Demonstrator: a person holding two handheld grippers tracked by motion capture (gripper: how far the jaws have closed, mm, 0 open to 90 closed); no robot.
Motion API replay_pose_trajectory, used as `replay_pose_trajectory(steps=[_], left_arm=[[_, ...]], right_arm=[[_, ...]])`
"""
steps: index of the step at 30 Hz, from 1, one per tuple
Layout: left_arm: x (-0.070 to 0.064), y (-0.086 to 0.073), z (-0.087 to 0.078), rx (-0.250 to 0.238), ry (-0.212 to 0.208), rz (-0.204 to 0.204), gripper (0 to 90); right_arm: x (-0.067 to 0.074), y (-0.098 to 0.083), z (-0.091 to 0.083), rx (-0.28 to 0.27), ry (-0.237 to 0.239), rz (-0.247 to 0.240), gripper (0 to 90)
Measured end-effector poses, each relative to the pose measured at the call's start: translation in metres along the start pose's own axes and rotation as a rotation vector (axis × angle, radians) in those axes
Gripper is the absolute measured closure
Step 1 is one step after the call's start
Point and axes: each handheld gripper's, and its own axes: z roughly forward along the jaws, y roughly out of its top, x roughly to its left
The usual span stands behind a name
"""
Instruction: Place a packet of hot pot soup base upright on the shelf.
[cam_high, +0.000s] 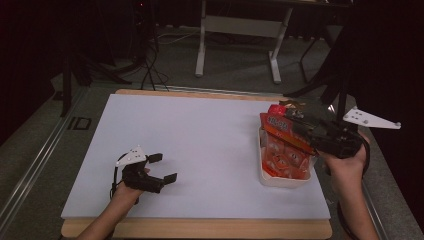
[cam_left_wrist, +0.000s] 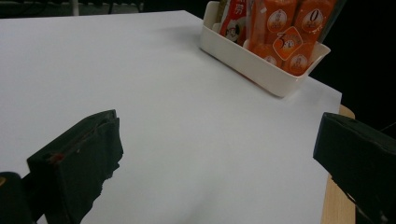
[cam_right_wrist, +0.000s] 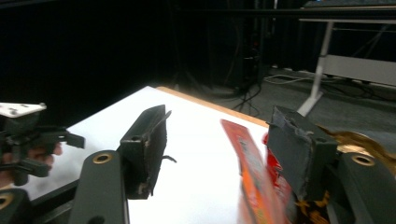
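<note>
**Right gripper open above the tray of orange packets, left gripper resting open on the table**

On the left side of the high view, the left gripper lies low on the white table, near the front edge, held by the person's left hand. Its two black jaws stand wide apart and there is nothing between them. In the left gripper view only bare white table shows between the jaws, and the white tray is well apart, far ahead and to the right, near the table edge.

Going to the right, the middle of the table carries nothing that the grippers touch.

On the right side, the white tray stands near the right edge of the table. It is packed with orange packets that stand upright inside. One long orange packet sticks up higher than the others, tilted, at the far end of the tray.

The right gripper is held by the right hand above the tray, pointing to the left. Its jaws are partly open. In the right gripper view the long orange packet stands in the gap between the jaws, closer to the right jaw, blurred, and apart from the left jaw. Whether it touches the right jaw I cannot tell; the jaws do not press it.
</note>
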Motion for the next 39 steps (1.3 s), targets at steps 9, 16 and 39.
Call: replay_pose_trajectory(steps=[9,16,39], left_arm=[[-0.001,0.001,-0.001,-0.004,0.001,0.006,0.9],[-0.001,0.0,-0.001,-0.002,-0.001,0.003,0.8],[-0.003,0.001,-0.002,-0.001,-0.003,0.017,0.8]], right_arm=[[0.023,0.004,0.016,-0.01,0.072,-0.027,25.1],[0.035,-0.005,0.033,0.0,0.122,-0.025,13.3],[0.063,-0.081,0.096,0.172,0.235,-0.069,14.3]])
